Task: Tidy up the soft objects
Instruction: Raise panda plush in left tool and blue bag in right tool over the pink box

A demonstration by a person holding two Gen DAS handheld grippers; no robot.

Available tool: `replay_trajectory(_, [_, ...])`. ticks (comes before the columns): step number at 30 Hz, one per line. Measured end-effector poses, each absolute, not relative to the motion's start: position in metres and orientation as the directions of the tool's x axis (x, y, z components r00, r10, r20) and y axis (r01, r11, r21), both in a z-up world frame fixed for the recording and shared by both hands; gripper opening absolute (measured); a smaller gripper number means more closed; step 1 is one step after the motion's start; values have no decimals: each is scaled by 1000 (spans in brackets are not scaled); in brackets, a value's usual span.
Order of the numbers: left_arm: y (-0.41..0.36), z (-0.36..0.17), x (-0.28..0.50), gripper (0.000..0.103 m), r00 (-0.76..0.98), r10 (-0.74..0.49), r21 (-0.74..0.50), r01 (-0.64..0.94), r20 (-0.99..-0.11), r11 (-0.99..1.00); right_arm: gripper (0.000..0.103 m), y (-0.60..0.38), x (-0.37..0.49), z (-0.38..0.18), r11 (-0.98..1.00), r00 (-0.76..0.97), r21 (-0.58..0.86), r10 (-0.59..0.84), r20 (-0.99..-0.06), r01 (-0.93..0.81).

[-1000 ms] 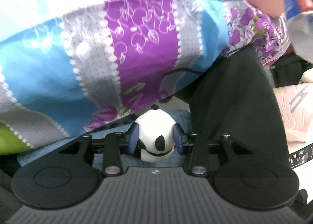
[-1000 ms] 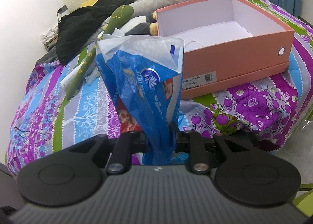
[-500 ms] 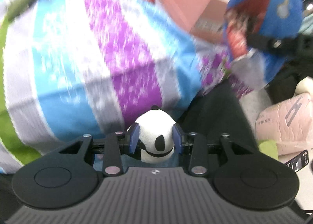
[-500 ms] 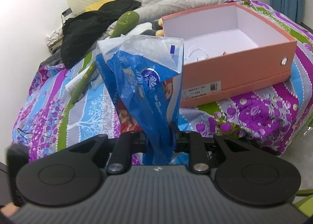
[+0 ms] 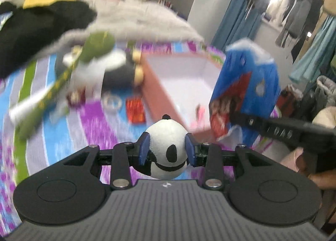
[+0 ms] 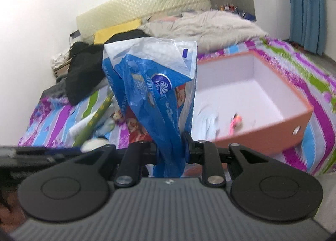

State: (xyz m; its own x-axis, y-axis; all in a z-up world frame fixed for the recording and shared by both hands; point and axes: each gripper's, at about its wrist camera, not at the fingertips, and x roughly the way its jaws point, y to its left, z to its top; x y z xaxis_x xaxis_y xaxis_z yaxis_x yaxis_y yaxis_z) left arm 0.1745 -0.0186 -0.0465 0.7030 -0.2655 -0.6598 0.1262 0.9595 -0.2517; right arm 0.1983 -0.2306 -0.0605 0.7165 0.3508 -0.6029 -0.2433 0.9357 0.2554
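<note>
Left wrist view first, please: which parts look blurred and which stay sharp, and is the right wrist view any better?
Left wrist view: bed smeared; panda toy and left gripper sharp. Right wrist view: blue bag crisp, orange box slightly soft.

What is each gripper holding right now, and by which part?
The left gripper is shut on the panda toy, pinched across the sides of its round head. The right gripper is shut on the blue plastic bag, clamped at its bunched lower end.
</note>
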Motion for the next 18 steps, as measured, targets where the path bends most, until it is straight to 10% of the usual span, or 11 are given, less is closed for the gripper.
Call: replay_trajectory(18, [-131, -21, 387, 42, 554, -302, -255, 162, -776, 953, 25, -306, 344, -89, 976, 552, 210, 202, -809, -50])
